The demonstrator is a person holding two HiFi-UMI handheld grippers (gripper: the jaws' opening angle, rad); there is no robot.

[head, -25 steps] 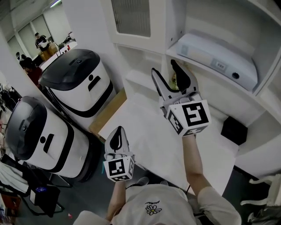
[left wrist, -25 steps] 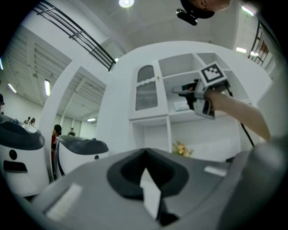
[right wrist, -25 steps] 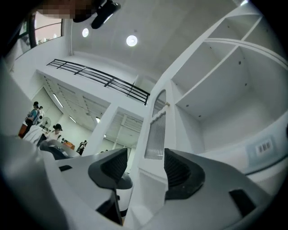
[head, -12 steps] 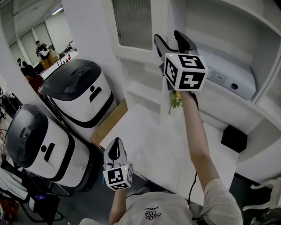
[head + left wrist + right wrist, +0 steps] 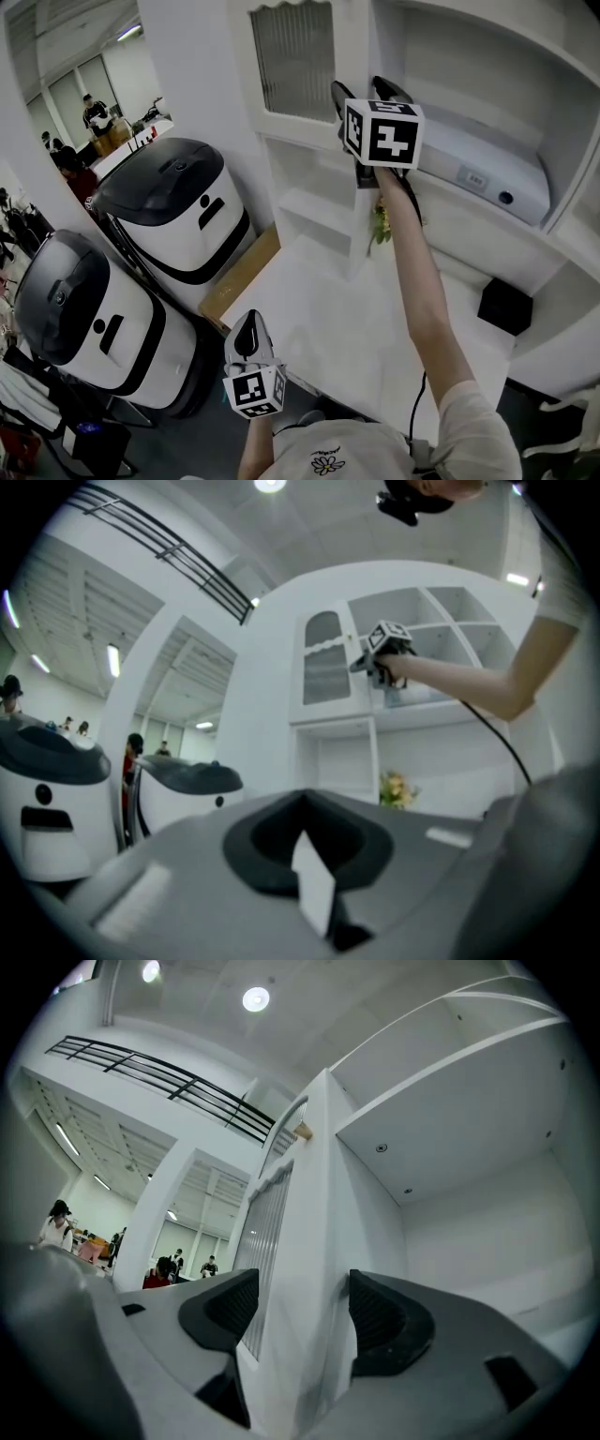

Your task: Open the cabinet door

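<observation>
Grip on the cabinet door is shown at the top left of a white shelving unit, where the door's free edge is pinched between the dark, ribbed pads of the right gripper, which is raised at arm's length. The door is judged to be ajar, since its edge is straddled from both faces and the bare cabinet interior is seen to its right. The opening swing is taken to be the step in hand. An outward pull along the hinge's arc is called for next, with the pinch kept firm so that the smooth painted edge is not let slip.

The door is made up of a flat, matt white frame around a tall pane of finely reeded, translucent glazing, topped by a scalloped trim. The left gripper is held low over the white counter, well apart from the cabinet, with its jaws pressed together and nothing between them. Two rounded white appliances with glossy dark lids are stood beside the unit, and a sprig of yellow flowers is set in a lower shelf.
</observation>
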